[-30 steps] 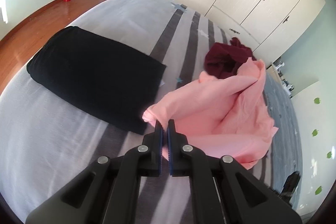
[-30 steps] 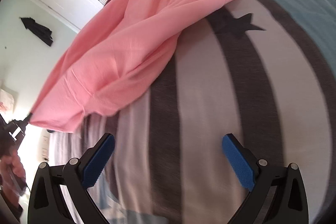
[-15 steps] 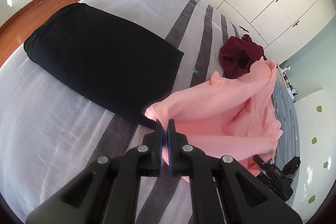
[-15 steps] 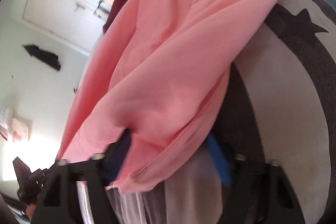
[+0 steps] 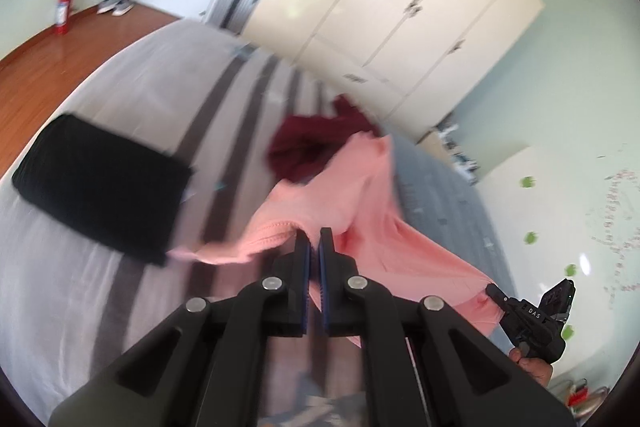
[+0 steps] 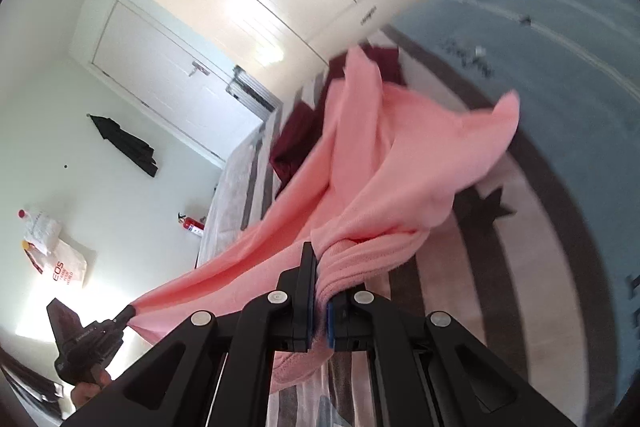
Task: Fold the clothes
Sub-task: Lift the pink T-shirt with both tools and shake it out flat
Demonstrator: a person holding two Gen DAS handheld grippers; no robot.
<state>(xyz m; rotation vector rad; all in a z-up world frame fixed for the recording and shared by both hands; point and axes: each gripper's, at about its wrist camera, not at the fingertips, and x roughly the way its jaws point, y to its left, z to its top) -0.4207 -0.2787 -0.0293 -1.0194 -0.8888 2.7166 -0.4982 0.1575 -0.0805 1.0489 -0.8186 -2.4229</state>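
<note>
A pink garment (image 5: pixel 360 195) hangs stretched above the striped bed (image 5: pixel 120 75), held at two ends. My left gripper (image 5: pixel 314 239) is shut on one edge of it. In the right wrist view my right gripper (image 6: pixel 320 261) has its jaws closing on a bunched fold of the pink garment (image 6: pixel 400 167), the pads pressing on the cloth. Each view shows the other gripper at the garment's far corner: the right gripper (image 5: pixel 493 291) and the left gripper (image 6: pixel 129 311). A crumpled maroon garment (image 5: pixel 312 143) lies behind the pink one. A folded black garment (image 5: pixel 100 183) lies to the left.
A blue-grey blanket (image 6: pixel 560 67) covers the bed's right side. Cream wardrobe doors (image 5: pixel 400 7) stand beyond the bed. A red fire extinguisher (image 5: pixel 62 11) and shoes (image 5: pixel 116 5) are on the wooden floor at the far left.
Both grippers have risen and lifted the pink garment off the bed. The right gripper, wide open a second ago, has closed on a fold of the garment.
</note>
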